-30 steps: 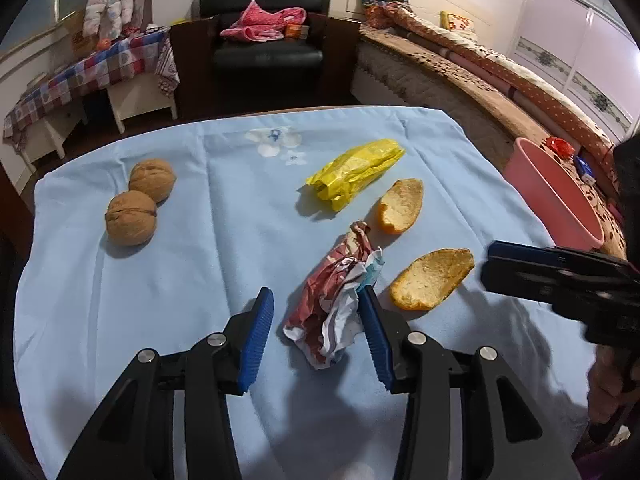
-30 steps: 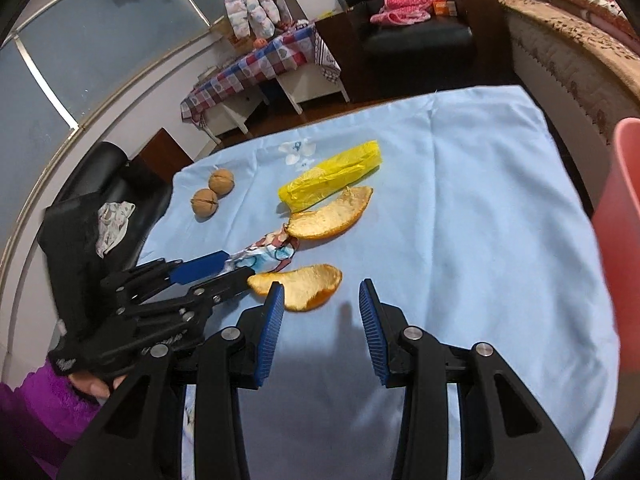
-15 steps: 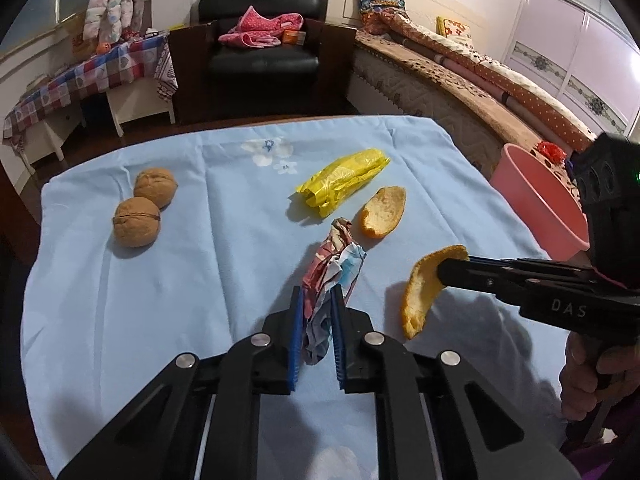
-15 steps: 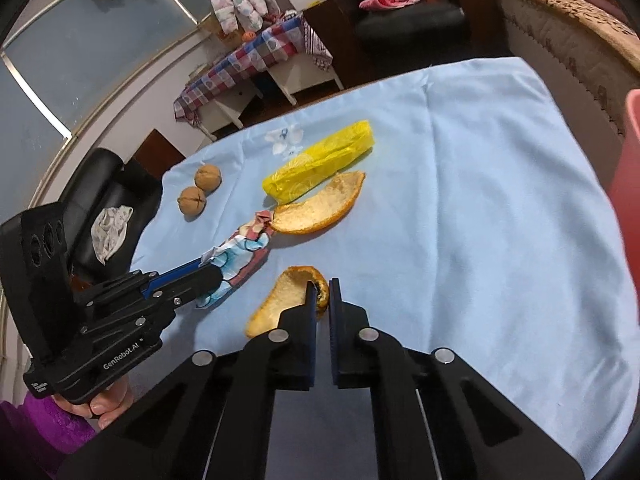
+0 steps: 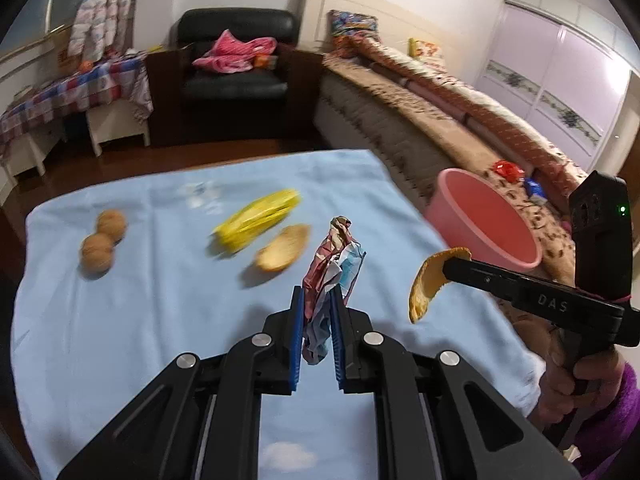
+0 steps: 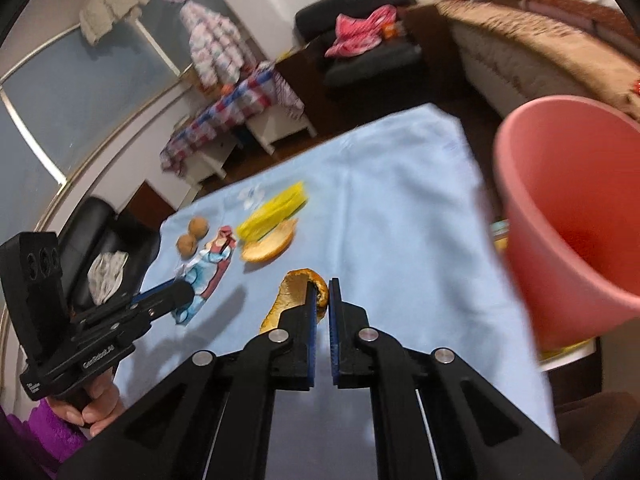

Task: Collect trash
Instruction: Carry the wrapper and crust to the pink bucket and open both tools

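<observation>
1. Left gripper [image 5: 316,304] pinching a crumpled wrapper [image 5: 334,256], lifted clear of the blue cloth [image 5: 140,312]; wrapper sticking up past the blue pads, a scrap hanging below them.
2. Right gripper [image 6: 323,292] pressed onto one end of an orange peel [image 6: 290,296]; peel dangling off the tips above the cloth, seen in the left view at the right, near the bin rim.
3. Pink bin [image 5: 484,220] standing off the right edge of the cloth, mouth open; looming large at the right of the right view [image 6: 576,208].
4. Left on the cloth: a yellow wrapper [image 5: 256,220] toward the far middle, a second peel [image 5: 282,248] just beside it on the near side.
5. Two walnuts [image 5: 103,240] at the far left, touching each other, well apart from the yellow wrapper.
6. Both held items in the air between the cloth items and the bin, peel nearer the bin than the crumpled wrapper.
7. Much of both views blurred; print on the wrappers not legible.
</observation>
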